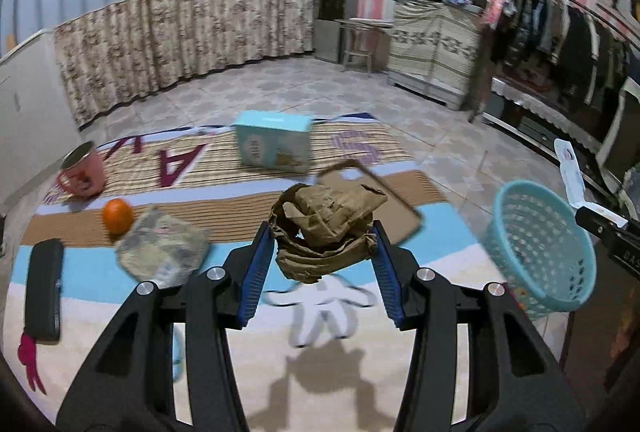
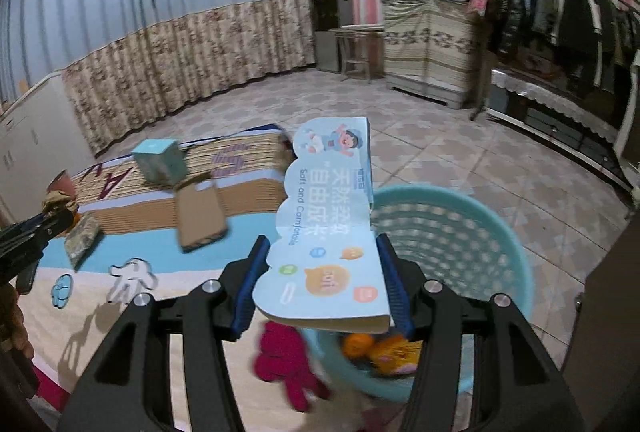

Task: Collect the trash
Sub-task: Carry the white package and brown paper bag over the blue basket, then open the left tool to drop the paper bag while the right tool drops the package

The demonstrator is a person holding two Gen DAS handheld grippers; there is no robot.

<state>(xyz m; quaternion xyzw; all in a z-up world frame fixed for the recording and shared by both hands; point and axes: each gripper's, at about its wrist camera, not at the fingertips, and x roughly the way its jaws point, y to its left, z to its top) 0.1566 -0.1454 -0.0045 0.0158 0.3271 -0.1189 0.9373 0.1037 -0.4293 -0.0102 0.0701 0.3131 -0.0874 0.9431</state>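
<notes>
My left gripper (image 1: 323,250) is shut on a crumpled brown paper bag (image 1: 326,228) and holds it above the patterned mat (image 1: 224,308). My right gripper (image 2: 324,272) is shut on a flat light-blue printed card package (image 2: 328,232) and holds it over the near rim of the light-blue plastic basket (image 2: 480,232). Orange items (image 2: 376,348) lie in the basket's bottom. In the left wrist view the basket (image 1: 540,244) stands to the right, with the right gripper and its package (image 1: 572,176) above it.
On the mat lie a flat brown cardboard piece (image 1: 396,208), a light-blue box (image 1: 274,144), a pink mug (image 1: 82,172), an orange (image 1: 117,216), a plastic-wrapped packet (image 1: 162,248) and a black case (image 1: 43,288). A clothes rack (image 1: 560,44) and a covered cabinet (image 1: 432,44) stand at the far right.
</notes>
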